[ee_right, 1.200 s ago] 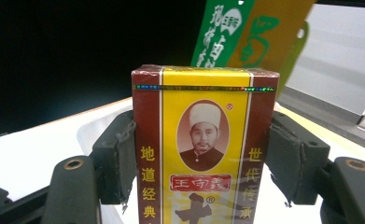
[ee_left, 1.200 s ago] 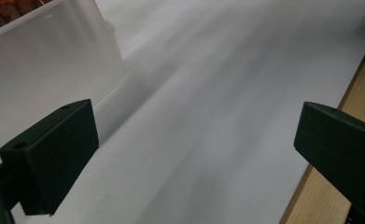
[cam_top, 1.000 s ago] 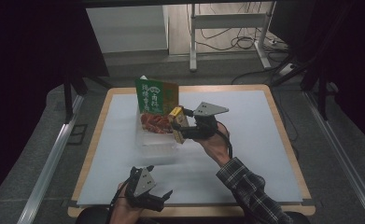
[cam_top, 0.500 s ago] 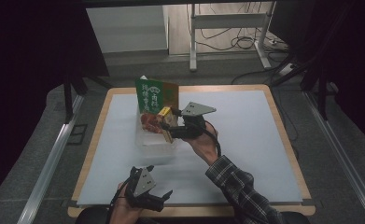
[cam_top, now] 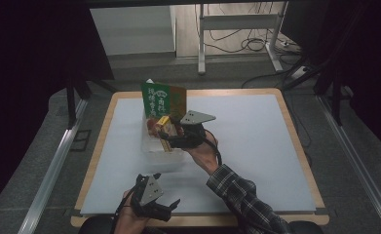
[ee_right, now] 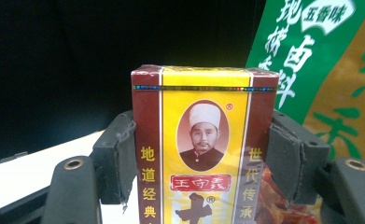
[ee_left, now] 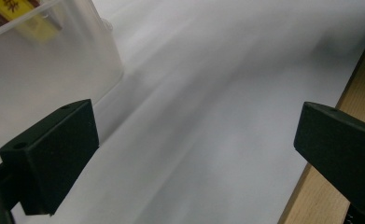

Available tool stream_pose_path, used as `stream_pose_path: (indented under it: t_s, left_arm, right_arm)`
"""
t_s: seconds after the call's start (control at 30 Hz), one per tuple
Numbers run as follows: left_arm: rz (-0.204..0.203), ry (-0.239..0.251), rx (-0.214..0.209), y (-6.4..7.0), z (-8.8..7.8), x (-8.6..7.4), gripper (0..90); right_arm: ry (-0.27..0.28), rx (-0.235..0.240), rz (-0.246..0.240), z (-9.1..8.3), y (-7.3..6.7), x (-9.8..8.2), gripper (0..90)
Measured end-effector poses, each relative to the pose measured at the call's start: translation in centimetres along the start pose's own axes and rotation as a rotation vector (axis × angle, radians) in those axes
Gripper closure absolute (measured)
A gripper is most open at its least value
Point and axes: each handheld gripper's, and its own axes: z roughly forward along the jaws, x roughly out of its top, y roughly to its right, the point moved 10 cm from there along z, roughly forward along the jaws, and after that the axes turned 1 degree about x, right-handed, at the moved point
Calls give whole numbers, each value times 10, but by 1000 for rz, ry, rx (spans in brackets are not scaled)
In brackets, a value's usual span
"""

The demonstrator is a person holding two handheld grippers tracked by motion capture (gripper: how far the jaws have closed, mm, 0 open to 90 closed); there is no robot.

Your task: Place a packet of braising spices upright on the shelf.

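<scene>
My right gripper [cam_top: 171, 138] is shut on a small yellow and dark red box [ee_right: 203, 144] printed with a portrait; its pads press the box's two sides. The box [cam_top: 164, 127] hangs over a clear plastic bin [cam_top: 155, 145] on the white mat. A green and orange snack bag [cam_top: 162, 101] stands upright in the bin's far end; it also rises behind the box as the green bag [ee_right: 311, 60]. My left gripper [cam_top: 161, 208] rests near the table's front edge, open, with nothing between its jaws. The clear bin's corner [ee_left: 68, 60] lies just ahead of it.
A white mat [cam_top: 256, 136] covers the wooden table [cam_top: 295, 141]; its wooden front edge [ee_left: 357, 93] runs beside my left gripper. Dark floor, metal rails and a table frame with cables lie beyond.
My right gripper has carried the box leftward and slightly down, from beside the bin to over it. The left gripper has stayed where it was.
</scene>
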Motion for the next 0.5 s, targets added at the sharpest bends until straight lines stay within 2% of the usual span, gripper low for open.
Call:
stream_pose_path:
  t_s: [0.27,0.5]
  left_arm:
    - [12,-9,1,0,0,-1,0]
    - [16,-13,0,1,1,-1,1]
  right_arm:
    - [-47,4,6,3,0,-15,321]
    - [-114,1,33,1,2,-28,323]
